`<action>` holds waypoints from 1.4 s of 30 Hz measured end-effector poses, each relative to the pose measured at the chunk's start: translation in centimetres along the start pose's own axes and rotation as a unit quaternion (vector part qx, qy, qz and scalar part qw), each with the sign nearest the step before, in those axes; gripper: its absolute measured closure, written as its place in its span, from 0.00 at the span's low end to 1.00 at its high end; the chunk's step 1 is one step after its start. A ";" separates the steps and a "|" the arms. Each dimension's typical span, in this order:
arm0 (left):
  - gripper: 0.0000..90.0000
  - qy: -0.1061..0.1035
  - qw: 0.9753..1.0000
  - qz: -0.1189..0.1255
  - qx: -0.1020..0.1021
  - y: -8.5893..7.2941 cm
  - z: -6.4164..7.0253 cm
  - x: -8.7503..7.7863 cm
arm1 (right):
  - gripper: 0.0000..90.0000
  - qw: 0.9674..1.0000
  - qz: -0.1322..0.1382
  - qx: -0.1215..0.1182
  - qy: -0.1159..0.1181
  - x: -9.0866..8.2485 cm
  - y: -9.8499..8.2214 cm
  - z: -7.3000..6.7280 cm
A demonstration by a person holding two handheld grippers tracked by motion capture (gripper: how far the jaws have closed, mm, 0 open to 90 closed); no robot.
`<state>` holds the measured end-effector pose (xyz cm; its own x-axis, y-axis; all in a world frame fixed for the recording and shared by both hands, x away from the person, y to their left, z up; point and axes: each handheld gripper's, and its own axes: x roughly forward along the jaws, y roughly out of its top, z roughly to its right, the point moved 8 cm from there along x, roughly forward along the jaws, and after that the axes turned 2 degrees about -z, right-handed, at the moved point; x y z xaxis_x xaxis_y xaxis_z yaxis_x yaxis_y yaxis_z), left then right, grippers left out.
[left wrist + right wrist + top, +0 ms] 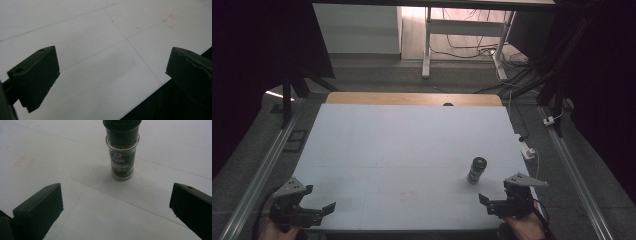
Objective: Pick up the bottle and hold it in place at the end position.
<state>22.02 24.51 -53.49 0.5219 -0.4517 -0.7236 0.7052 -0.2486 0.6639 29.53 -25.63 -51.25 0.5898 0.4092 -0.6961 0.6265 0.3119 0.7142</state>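
My right gripper (496,204) sits low at the near right corner of the table (402,145), jaws spread wide with nothing between them. In the right gripper view the two black jaws frame bare white surface, and the spice jar (122,150) stands straight ahead of them, a little beyond the tips and roughly centred in the gap. That is the relation the next move depends on: the jar lies forward of this gripper, almost on its own line, so I judge a plain push ahead would bring the jaws to either side of it.

The jar stands upright, long axis vertical, dark cap on top and label facing me. From the high view it (476,170) is on the right part of the table, near my right gripper and apart from it, nothing touching it.

My left gripper (314,212) rests at the near left corner, jaws likewise released and holding nothing. In the left gripper view (110,75) I see plain table with thin lines and a faint red mark, and the near edge dropping into dark under the right-hand jaw. It is well apart from the jar, so the right hand is clearly the nearer one.

Room is generous: the white surface around the jar is bare on every side. The table's right edge runs just beyond the jar, with a white cable (532,152) lying past it, so I would keep any sweep inward.
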 end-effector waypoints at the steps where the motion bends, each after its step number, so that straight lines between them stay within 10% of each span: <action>1: 0.00 0.000 1.000 0.000 0.000 0.0 0.0 0.0 | 0.00 1.000 -0.001 0.000 -0.001 0.0 0.0 0.0; 42: 0.00 -0.003 1.000 -0.003 -0.003 0.1 -0.1 0.1 | 0.00 0.999 -0.016 -0.029 0.037 3.2 1.5 0.9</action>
<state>22.16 24.49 -53.56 0.5143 -0.4556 -0.7266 0.7111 -0.2471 0.6583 32.81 -24.60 -52.44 0.5298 0.4591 -0.7132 0.6128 0.3741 0.6961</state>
